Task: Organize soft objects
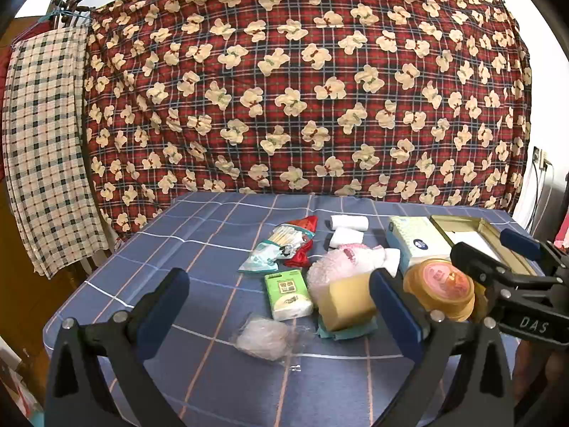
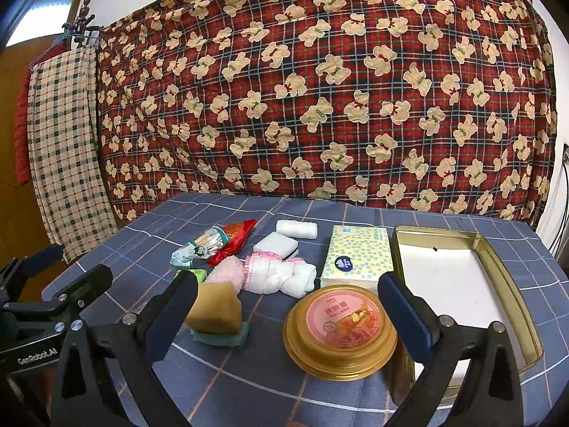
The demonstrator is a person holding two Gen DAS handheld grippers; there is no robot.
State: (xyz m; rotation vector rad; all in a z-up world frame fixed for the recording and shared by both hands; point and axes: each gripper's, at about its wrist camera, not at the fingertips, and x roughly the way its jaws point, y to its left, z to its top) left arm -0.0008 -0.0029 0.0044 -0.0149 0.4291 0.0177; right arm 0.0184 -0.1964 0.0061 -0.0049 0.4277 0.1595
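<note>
Right wrist view | left gripper (image 2: 76,277), right gripper (image 2: 288,304): fingers apart, empty | soft objects (image 2: 281,277): loose on worktop (image 2: 249,384) beside tin tray (image 2: 458,277) | tray empty; sorting not started

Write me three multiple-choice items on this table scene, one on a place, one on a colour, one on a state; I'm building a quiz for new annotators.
1. Where is the gold tin relative to the tissue box?
A. To its right
B. To its left
C. On top of it

2. What colour is the pocket tissue pack?
A. Red
B. Green and white
C. Black

3. How is the right gripper?
A. Shut on the sponge
B. Shut on the round can
C. Open, holding nothing

Answers:
1. A: in the right wrist view the tin lies right of the box.
2. B: green printed top, white end.
3. C: its jaws stand wide above the round can and sponge, touching neither.
</note>
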